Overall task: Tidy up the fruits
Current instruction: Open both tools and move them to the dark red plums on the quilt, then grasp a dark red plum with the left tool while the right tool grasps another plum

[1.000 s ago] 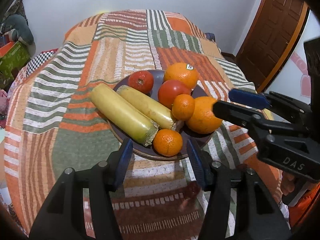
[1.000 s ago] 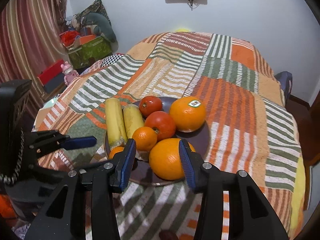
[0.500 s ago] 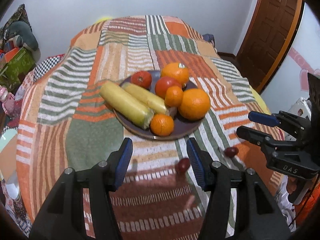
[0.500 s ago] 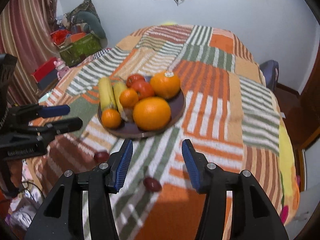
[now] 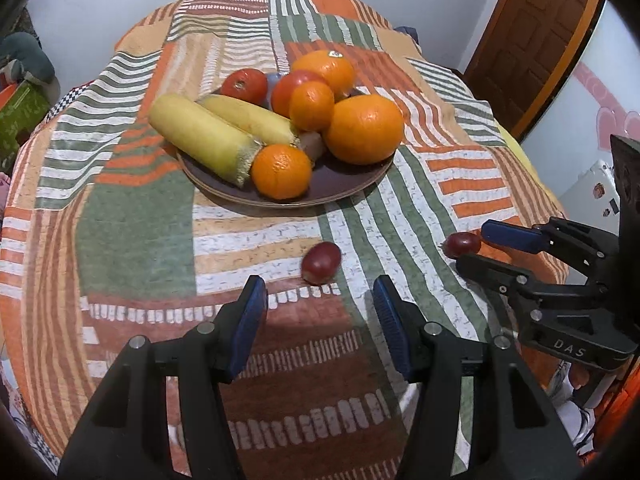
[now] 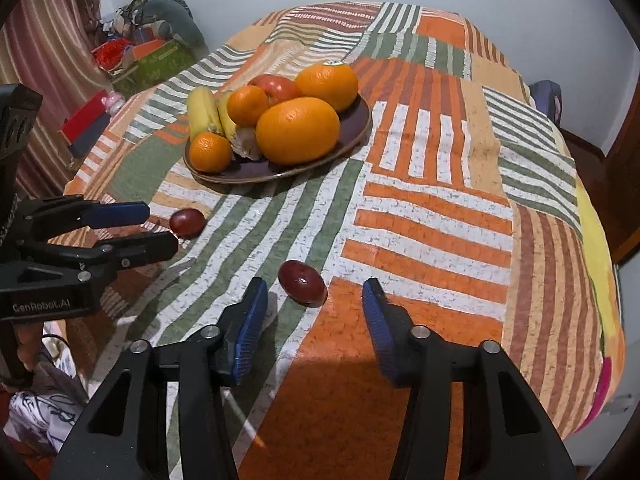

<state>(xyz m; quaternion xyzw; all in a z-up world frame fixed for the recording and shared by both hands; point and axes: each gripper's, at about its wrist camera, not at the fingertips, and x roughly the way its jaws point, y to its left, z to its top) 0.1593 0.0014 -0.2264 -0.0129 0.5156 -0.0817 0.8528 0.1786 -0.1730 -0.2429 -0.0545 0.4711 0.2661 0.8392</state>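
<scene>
**Two grapes lie loose on the cloth, each in front of an open gripper**

A dark plate (image 5: 344, 190) is seen on a striped patchwork tablecloth (image 5: 132, 240), loaded with two bananas (image 5: 200, 142), several oranges (image 5: 364, 128) and two tomatoes (image 5: 245, 85). Two red grapes are found off the plate, on the cloth near the table's front edge.

The left gripper (image 5: 320, 312) is held with its jaws spread wide and nothing is gripped between them. One grape (image 5: 321, 262) is seen just ahead of the blue fingertips (image 5: 250, 316), lying roughly on the line between them, on a white and green striped patch.

The right gripper (image 6: 314, 320) is likewise held open and empty. The second grape (image 6: 302, 282) is shown close in front of its pads (image 6: 378, 326), nearer the left pad, where a green stripe meets an orange patch. In the left wrist view this gripper is seen from the side, its upper fingertip just beside that same grape.

The two grapes lie apart from each other, and both are well short of the plate.
</scene>
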